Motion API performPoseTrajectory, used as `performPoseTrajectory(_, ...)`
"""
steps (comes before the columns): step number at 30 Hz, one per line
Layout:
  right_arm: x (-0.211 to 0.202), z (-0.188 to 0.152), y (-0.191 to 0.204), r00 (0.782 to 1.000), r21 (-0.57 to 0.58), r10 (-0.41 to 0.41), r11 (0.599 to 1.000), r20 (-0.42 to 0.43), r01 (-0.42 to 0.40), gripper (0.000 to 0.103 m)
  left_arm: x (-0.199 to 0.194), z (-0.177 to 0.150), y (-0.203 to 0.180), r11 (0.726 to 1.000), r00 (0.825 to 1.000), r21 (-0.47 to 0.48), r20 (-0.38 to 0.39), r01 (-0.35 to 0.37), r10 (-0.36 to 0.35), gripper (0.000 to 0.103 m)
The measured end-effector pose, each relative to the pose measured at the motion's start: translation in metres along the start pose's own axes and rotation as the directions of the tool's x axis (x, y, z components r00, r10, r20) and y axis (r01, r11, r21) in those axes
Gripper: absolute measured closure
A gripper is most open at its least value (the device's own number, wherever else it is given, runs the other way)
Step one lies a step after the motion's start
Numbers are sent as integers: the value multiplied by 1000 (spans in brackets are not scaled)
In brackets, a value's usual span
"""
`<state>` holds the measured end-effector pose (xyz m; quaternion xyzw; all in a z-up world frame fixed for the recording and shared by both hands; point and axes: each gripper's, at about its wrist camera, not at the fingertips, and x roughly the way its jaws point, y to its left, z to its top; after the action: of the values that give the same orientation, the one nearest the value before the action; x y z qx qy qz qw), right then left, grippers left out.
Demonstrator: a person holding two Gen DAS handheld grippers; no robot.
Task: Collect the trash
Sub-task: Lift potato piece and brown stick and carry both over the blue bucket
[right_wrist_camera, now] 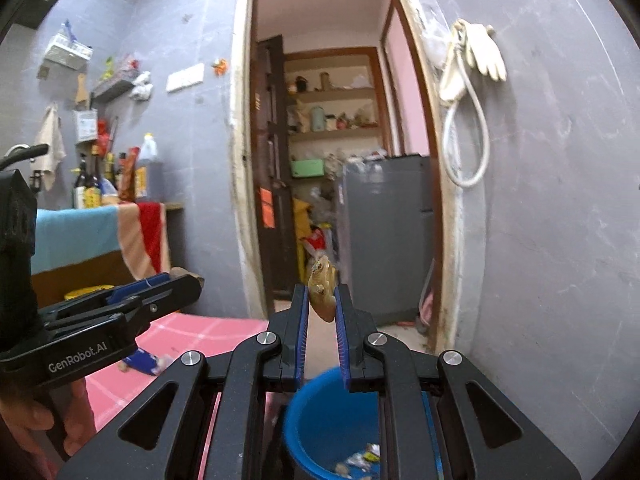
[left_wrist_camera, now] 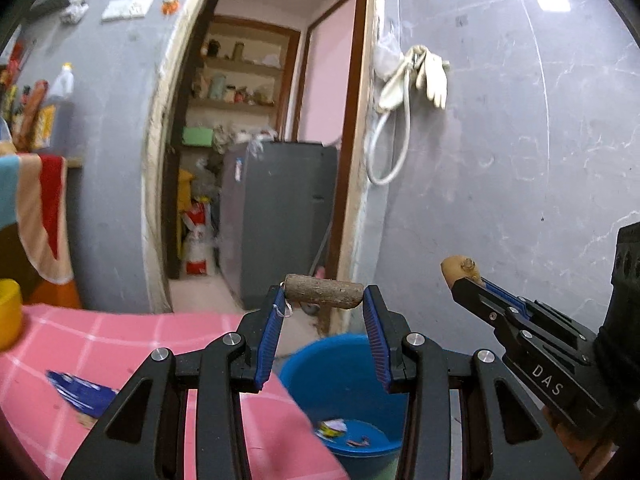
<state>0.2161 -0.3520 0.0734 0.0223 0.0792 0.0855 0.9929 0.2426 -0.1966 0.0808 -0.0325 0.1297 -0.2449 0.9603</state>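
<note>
Grey walls back the blue bucket (left_wrist_camera: 344, 384). Above it, the left gripper (left_wrist_camera: 324, 300) pinches a wood stub (left_wrist_camera: 324, 292) endwise and the right gripper (right_wrist_camera: 322, 300) clamps a brown scrap (right_wrist_camera: 321, 292); releasing off-centre risks either missing the bucket.

Two markings can be read, both printed in white on the black bodies of the handheld tools. In the left wrist view, the letters "DAS" stand along the side of the right gripper (left_wrist_camera: 466, 276), on the long black bar behind its fingers. In the right wrist view, "GenRobot.AI" stands on the side of the left gripper (right_wrist_camera: 176, 278), on the lower black bar just above the person's hand (right_wrist_camera: 38, 420). Bottles (right_wrist_camera: 90, 188) on the far counter carry yellow labels, but their print is too small and blurred to read, as is the sheet on the wall above
</note>
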Motion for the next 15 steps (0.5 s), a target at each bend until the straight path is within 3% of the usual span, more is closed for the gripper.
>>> performPoseTrajectory(7,17,-23,-24,995,53,-41,998,-95,47,92,47,-12,-4,999,987,-46,-155,28,-35,68)
performPoseTrajectory(15,38,-50,-47,977,135,-57,987,-204,86,92,107,-31,2,988,919,-148,-384,41,-96,68)
